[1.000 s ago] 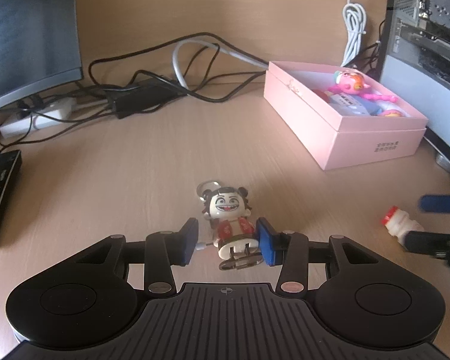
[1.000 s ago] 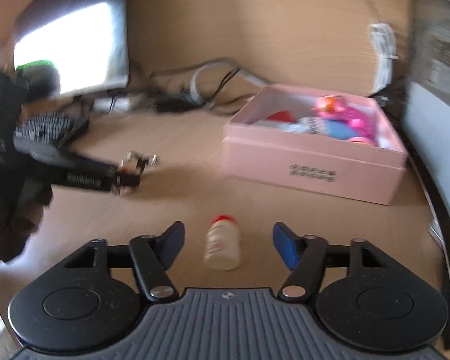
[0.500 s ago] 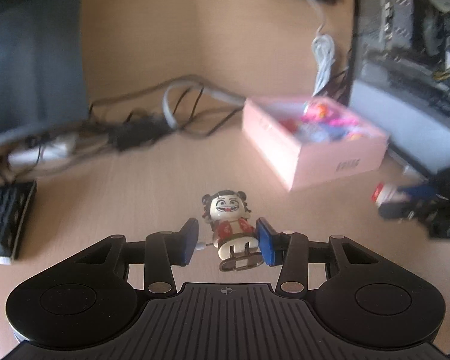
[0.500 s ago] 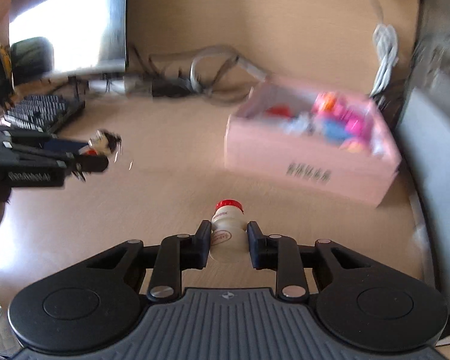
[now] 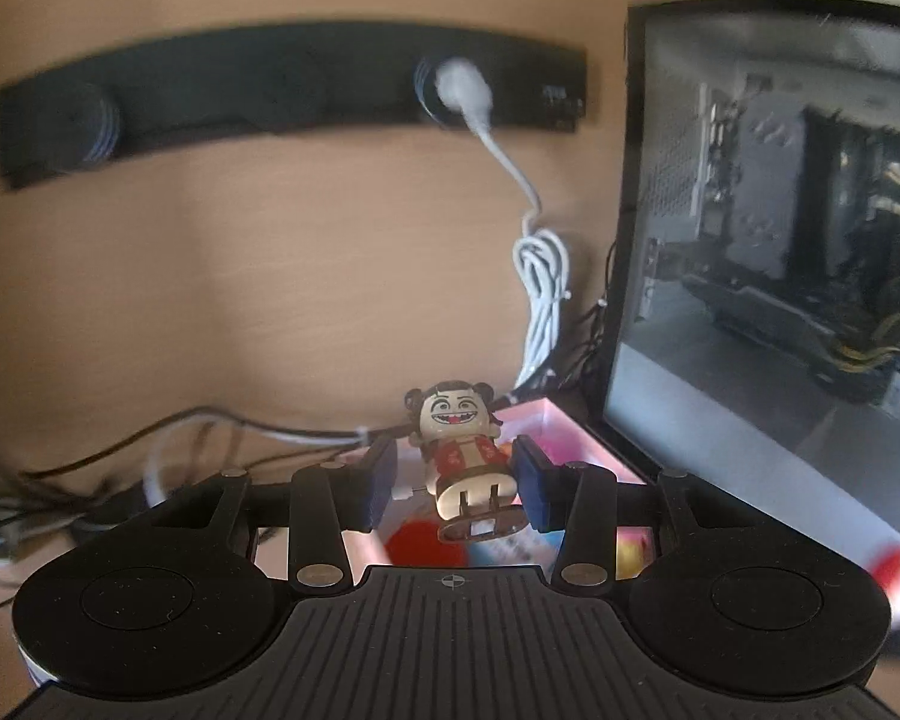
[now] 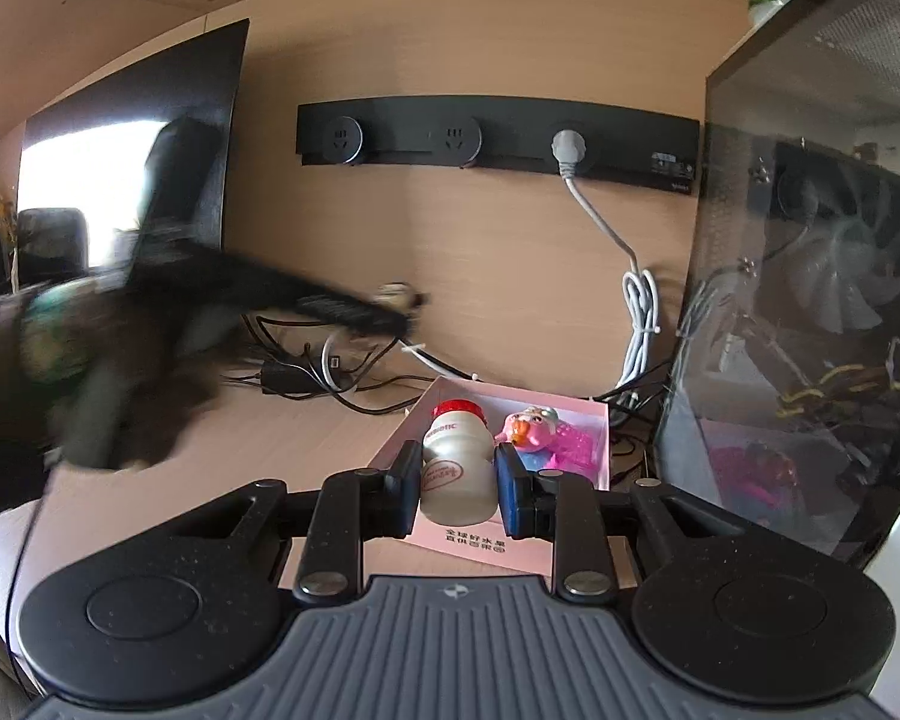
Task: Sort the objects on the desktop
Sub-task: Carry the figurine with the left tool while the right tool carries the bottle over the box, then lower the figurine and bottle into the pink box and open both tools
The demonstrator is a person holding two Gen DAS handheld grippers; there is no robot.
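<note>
One figurine, one bottle, one pink box, two tools, each gripping

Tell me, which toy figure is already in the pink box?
The pink-faced doll, lying inside the box. The grinning red-shirted figure is held in the left gripper.

I saw a light wood-grain wall behind the table, a black socket strip mounted on it with a white cable hanging down, a dark monitor at the left edge and a glass-sided computer case at the right.
</note>
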